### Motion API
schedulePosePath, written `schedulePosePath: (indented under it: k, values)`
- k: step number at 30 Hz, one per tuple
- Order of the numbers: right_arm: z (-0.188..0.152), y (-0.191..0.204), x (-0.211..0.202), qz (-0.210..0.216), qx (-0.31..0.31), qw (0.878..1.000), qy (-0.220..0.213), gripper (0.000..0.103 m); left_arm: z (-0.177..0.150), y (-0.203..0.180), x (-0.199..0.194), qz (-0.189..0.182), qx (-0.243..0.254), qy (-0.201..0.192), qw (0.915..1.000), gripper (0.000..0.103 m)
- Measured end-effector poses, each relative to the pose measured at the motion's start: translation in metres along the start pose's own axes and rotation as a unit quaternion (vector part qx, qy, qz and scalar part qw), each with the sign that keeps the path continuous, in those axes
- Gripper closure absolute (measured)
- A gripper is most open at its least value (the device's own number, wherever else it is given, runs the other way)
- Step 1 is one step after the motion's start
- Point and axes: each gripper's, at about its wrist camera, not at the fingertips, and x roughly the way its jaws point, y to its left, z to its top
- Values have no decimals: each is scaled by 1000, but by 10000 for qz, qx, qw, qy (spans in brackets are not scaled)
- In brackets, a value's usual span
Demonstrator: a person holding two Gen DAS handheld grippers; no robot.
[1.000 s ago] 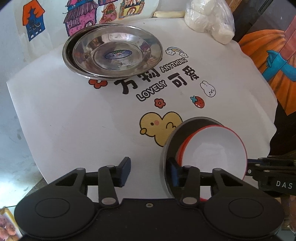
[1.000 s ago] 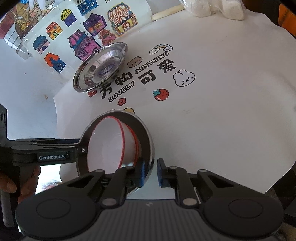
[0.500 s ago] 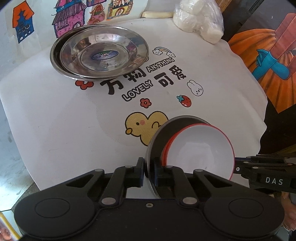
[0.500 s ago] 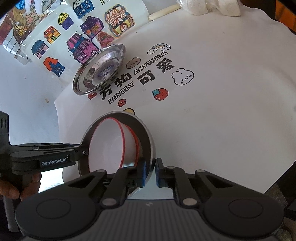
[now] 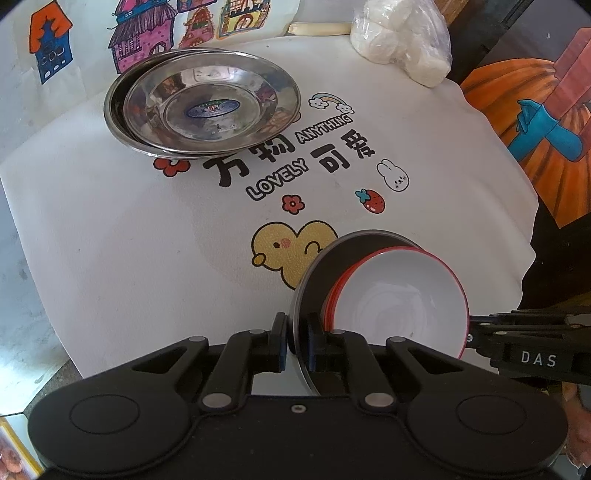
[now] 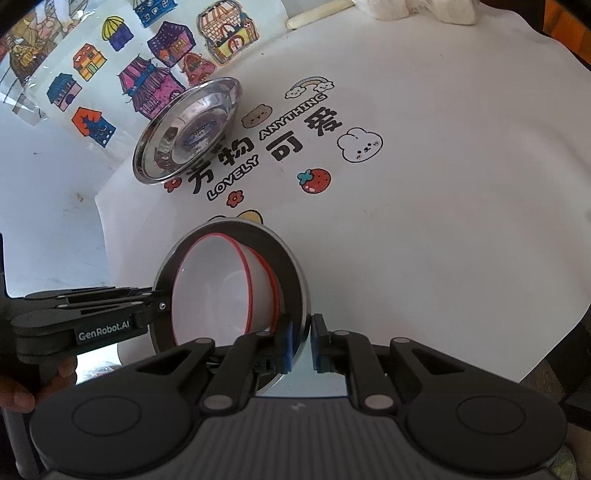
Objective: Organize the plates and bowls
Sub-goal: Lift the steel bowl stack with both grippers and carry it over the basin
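Observation:
A steel plate [image 5: 332,258] with red-rimmed white bowls [image 5: 399,299] nested in it is held between both grippers near the front of the table. My left gripper [image 5: 295,343] is shut on its left rim. In the right wrist view my right gripper [image 6: 303,339] is shut on the right rim of the same plate [image 6: 288,266], with the bowls [image 6: 210,291] inside. Each gripper also shows in the other view: the right gripper [image 5: 476,332] and the left gripper [image 6: 159,302]. A stack of two steel plates [image 5: 207,107] sits at the far left.
A white tablecloth [image 5: 129,240] printed with cartoons covers the round table. A plastic bag of white lumps [image 5: 402,44] and a cream roll [image 5: 317,27] lie at the back edge. A hand [image 6: 14,395] holds the left gripper's handle.
My left gripper's jaws, wide apart a second ago, have closed onto the plate's rim. The right gripper kept its grip, and the plate and bowls have hardly moved.

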Motion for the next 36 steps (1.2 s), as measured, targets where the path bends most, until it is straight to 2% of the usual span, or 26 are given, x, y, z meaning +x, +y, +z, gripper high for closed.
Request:
schedulePosePath:
  k: [18,27,36]
  values:
    - [2,-4,4,80,408,9990,149,91,4,7,1,-158,-109,140,9997,95]
    - [9,-1,-3,155,415,9990,20,91,13,8,-7,-198,-143,-17,9997,95]
    - [35,5,-14,238,354,9987,-267,91,33,12,-20,-244,-277,-330,9988,95]
